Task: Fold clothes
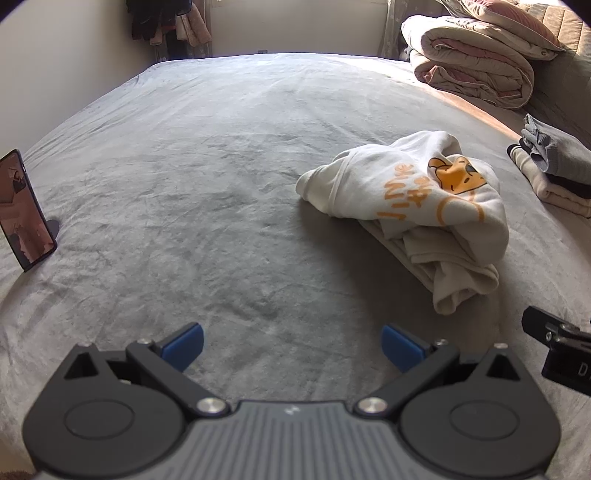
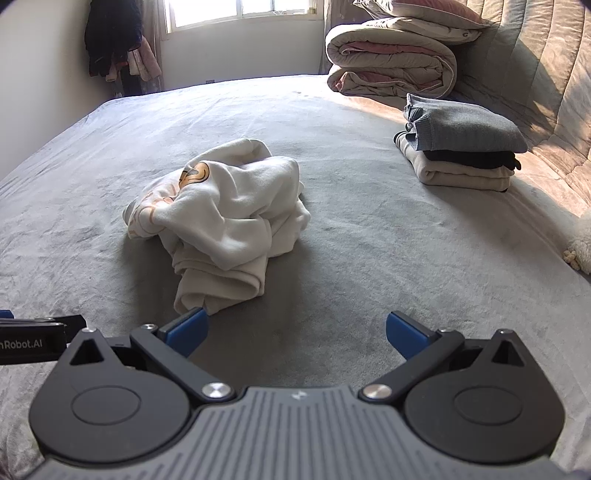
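Hovering low over the grey plush-covered bed (image 1: 207, 155), our left tongs (image 1: 291, 349) are spread wide, blue pads (image 1: 184, 345) apart, nothing between them. Our right tongs (image 2: 295, 334) are spread just as wide and also hold nothing; their left blue pad (image 2: 190, 328) sits just beside the nearest cuff of the garment, and we cannot tell whether it touches.

The crumpled cream-white sweatshirt with orange bear print and orange lettering (image 1: 410, 199) lies bunched in a heap on the bed, ahead and to the right of the left tongs, ahead and left of the right tongs (image 2: 225, 218).

At the left edge a dark smartphone propped upright on a small stand (image 1: 24, 210) rests on the bed.

Farther right, a neat stack of folded clothes, grey knit on top, black in the middle, beige below (image 2: 461, 144), is well apart from the sweatshirt.

Beyond it, rolled beige-and-pink quilts (image 2: 391, 61) are piled. Dark coats hang in the far corner (image 2: 110, 37) beside a bright window (image 2: 240, 9).
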Tool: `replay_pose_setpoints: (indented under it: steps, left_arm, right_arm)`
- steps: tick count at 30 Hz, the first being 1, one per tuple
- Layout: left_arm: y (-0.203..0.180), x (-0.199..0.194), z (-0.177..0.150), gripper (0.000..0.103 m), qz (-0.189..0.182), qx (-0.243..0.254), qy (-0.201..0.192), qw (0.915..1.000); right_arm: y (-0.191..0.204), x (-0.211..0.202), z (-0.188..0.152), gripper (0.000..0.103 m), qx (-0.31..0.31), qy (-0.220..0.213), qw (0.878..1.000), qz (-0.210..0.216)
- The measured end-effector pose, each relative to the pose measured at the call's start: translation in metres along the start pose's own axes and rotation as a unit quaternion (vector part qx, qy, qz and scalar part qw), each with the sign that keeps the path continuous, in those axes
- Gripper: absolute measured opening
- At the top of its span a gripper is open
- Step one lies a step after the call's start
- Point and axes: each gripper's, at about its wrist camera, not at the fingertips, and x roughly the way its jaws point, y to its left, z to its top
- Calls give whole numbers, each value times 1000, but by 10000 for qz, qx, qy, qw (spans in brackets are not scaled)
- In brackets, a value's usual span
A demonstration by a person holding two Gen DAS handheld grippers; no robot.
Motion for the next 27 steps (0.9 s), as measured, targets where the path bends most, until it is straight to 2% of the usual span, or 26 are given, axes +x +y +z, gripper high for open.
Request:
replay_pose_setpoints:
  steps: [8, 13, 27]
  left_arm:
    - [2, 0, 2, 103, 9, -23, 62, 10000]
    - [-2, -2, -1, 103, 115, 105, -102, 9998]
    - [-2, 3, -3, 103, 183, 119, -39, 9998]
  right_arm:
    - [1, 1, 1, 103, -91, 27, 9999, -75]
    - [2, 1, 0, 103, -119, -2, 9999, -69]
    - [2, 0, 0, 103, -157, -30, 9998, -67]
